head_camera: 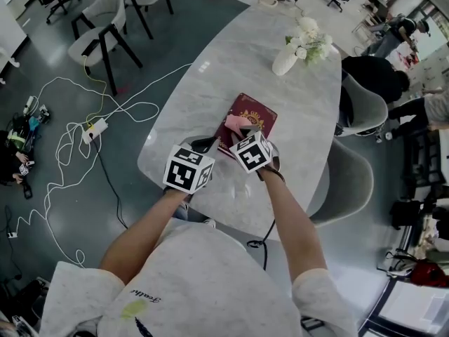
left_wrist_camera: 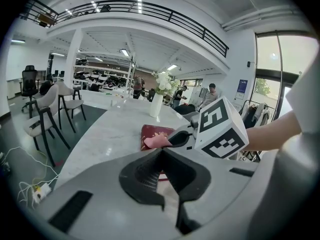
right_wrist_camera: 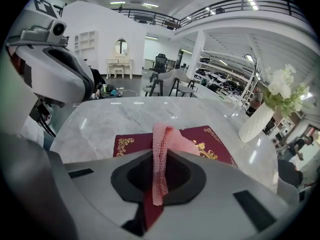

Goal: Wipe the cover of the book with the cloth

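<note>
Possibly the book (right_wrist_camera: 129,144) slides when the right gripper (right_wrist_camera: 159,156), clamped on the cloth (right_wrist_camera: 162,136), rubs, since the left gripper (left_wrist_camera: 161,152) is closed empty beside it

Forearms (head_camera: 284,216) forward, side by side; left gripper (left_wrist_camera: 161,153) jaws together; right gripper (right_wrist_camera: 159,159) clamped on cloth (right_wrist_camera: 165,136).

The cloth (head_camera: 236,123) lies on the book (head_camera: 258,113) on the table (head_camera: 210,76), vase (head_camera: 284,62) beyond.
</note>
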{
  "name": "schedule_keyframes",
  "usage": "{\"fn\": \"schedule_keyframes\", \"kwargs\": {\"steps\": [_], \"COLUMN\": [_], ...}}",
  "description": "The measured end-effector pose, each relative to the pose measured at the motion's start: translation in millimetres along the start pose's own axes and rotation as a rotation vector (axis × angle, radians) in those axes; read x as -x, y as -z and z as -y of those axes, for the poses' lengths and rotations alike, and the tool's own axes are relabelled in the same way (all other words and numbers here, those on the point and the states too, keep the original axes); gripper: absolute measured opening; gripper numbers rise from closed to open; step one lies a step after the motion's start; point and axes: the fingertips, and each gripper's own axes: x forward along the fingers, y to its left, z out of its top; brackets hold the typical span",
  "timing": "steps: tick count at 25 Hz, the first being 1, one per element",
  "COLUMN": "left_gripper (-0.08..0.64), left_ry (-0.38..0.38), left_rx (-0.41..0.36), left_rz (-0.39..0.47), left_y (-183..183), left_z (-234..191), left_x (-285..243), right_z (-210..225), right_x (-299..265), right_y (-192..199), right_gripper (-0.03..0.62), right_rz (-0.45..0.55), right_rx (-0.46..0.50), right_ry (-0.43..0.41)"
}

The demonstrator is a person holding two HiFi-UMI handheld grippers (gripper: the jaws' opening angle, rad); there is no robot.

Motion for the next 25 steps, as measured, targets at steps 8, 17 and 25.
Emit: {"fn": "schedule_keyframes", "kwargs": {"steps": [8, 17, 25], "left_gripper": [0.006, 0.006, 0.006], "left_ry": [-0.014, -0.030, -0.042], "left_rx": [0.006, 0.012, 0.015], "left_rz": [0.004, 0.010, 0.012], "left_y": [6, 10, 13], "left_z": [2, 4, 7], "left_x": [5, 12, 14], "right_z": [-9, -19, -25], "right_x": [2, 5, 7], "right_y": [3, 2, 3], "right_gripper": [0.018, 0.018, 0.018], "right_rz": [0.006, 0.010, 0.016], "right_rx": [0.013, 0.030, 0.042], "right_ry": [-0.017, -0.036, -0.054]}}
